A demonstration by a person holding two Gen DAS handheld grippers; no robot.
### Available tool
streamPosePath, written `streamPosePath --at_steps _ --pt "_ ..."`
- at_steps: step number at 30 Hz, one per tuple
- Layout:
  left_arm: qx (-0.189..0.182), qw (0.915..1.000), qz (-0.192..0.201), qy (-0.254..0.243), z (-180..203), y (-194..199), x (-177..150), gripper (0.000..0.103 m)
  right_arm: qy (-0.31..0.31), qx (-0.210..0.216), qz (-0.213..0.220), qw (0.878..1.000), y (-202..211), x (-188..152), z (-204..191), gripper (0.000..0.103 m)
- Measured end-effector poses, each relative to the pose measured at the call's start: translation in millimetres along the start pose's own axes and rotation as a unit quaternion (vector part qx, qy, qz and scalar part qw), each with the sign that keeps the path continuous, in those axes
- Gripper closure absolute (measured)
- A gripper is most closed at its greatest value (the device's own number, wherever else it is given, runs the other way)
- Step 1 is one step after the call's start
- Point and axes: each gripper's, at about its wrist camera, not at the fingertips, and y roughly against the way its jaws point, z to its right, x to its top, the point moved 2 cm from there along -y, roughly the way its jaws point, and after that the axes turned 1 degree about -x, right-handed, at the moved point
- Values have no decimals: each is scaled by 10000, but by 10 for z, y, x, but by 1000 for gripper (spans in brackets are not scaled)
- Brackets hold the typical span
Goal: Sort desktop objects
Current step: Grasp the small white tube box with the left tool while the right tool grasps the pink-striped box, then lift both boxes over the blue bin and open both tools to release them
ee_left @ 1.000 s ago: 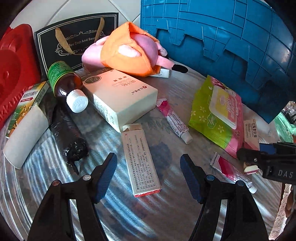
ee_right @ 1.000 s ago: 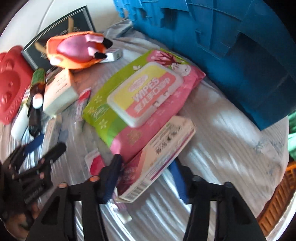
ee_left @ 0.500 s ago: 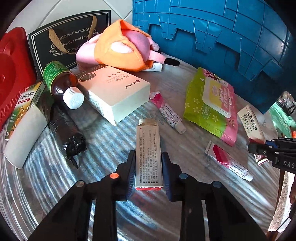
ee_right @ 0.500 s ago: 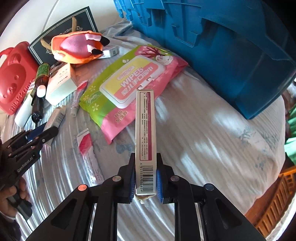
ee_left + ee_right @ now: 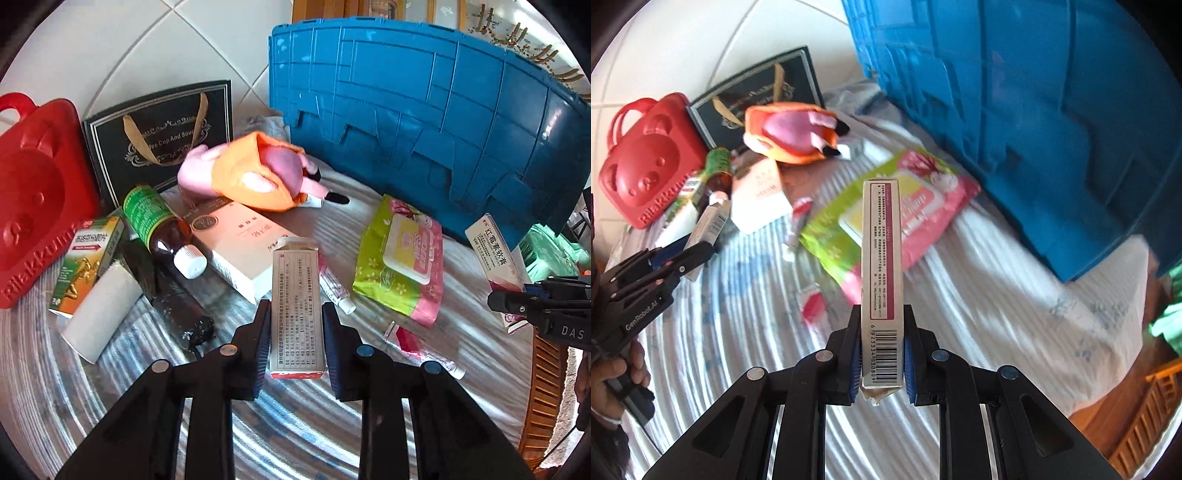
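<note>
The left gripper [image 5: 296, 325] is clamping a grey printed carton [image 5: 296, 310], red at its near end, above the striped cloth [image 5: 295, 424]. The right gripper [image 5: 881, 354] is gripping a barcoded pink-striped carton [image 5: 880, 258] edge-up, pointing steeply down. Beyond the cartons, a "WIPES" pack [image 5: 402, 262] is lying before the blue crate [image 5: 424, 122]; a red "Rilakkuma" case [image 5: 646, 162] is standing farther left.

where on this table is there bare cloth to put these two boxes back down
Bare striped cloth lies between the wipes pack and the blue crate, running toward the near edge. More bare cloth lies below the left claw, in front of the white roll. The far left, around the brown bottle and cream box, is crowded.
</note>
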Motion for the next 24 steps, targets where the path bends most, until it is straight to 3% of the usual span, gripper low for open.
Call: streamPosePath --at_steps 7,13,19,24 --pt "97 9977 653 -161 184 614 441 77 264 349 727 9964 594 291 -193 85" --pt "10 9902 1310 -476 603 1130 958 77 437 756 1664 9822 1398 563 -274 85" --pt "-156 9786 1900 -780 1159 1411 1561 77 331 853 2498 9640 2129 872 96 85" --pt "-324 9701 2227 -905 1689 1369 2187 77 187 638 3060 9497 2528 1238 627 85"
